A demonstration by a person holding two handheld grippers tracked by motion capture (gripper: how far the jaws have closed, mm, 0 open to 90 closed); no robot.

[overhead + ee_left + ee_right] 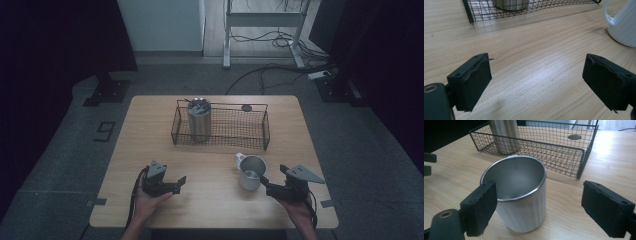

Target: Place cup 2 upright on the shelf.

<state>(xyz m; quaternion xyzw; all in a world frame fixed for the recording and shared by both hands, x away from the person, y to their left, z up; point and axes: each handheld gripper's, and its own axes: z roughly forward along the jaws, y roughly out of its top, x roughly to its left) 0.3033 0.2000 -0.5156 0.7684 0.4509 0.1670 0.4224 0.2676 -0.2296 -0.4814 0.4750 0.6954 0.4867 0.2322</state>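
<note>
"9" marked on floor [105,131]

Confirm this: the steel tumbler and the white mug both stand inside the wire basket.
Half right. The steel tumbler does stand inside the wire basket, but the white mug stands on the table outside it, on the person's side, as the high view shows.

Mug [621,22] cut off at right edge in left claw view; tumbler [505,135] top cropped.
</note>
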